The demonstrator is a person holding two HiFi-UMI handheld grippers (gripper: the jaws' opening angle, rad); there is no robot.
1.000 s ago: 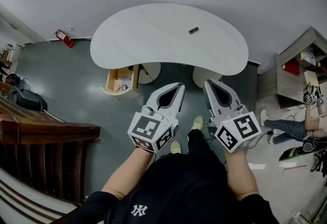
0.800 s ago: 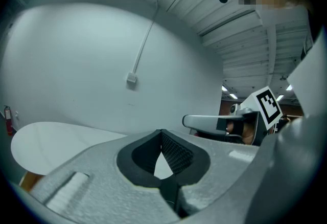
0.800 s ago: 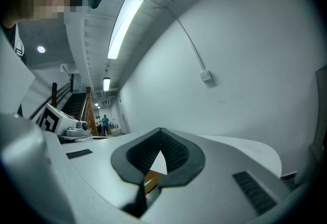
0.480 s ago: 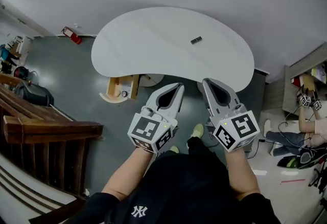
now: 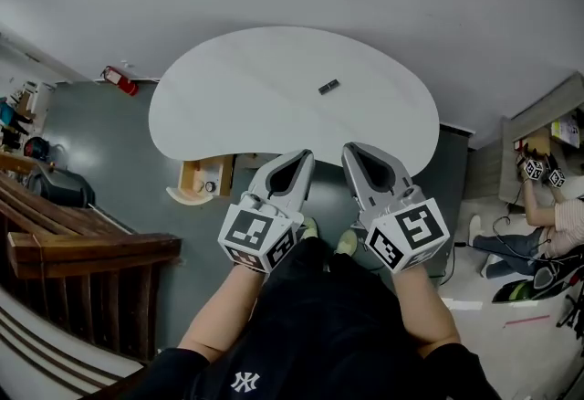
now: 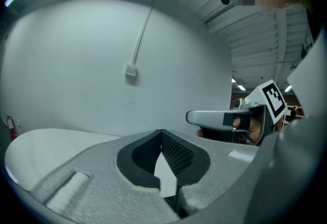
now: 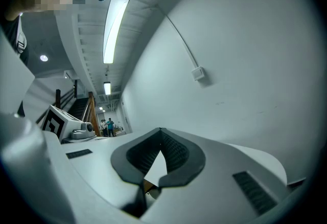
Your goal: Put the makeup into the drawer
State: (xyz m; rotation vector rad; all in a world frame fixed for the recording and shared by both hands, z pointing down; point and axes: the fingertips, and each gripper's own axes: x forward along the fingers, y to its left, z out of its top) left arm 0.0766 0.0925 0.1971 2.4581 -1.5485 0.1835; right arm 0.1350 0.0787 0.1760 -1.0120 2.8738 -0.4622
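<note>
A small dark makeup item (image 5: 328,86) lies on the white kidney-shaped table (image 5: 237,97), toward its far right. A wooden drawer unit (image 5: 203,177) stands under the table's near left edge. My left gripper (image 5: 304,154) and right gripper (image 5: 348,149) are held side by side at the table's near edge, well short of the makeup. Both are shut with nothing between the jaws. In the left gripper view the shut left gripper (image 6: 162,131) points over the table top (image 6: 46,141) at the wall. The right gripper view shows the right gripper (image 7: 160,130) shut too.
A wooden stair railing (image 5: 82,247) runs along the left, with a red fire extinguisher (image 5: 119,79) on the floor beyond it. At the right are a shelf unit (image 5: 547,120) and a seated person (image 5: 547,220). A wall outlet (image 6: 131,70) hangs behind the table.
I have stepped up to the table: both grippers moved forward together and their tips now reach its near edge. The jaws stayed shut.
</note>
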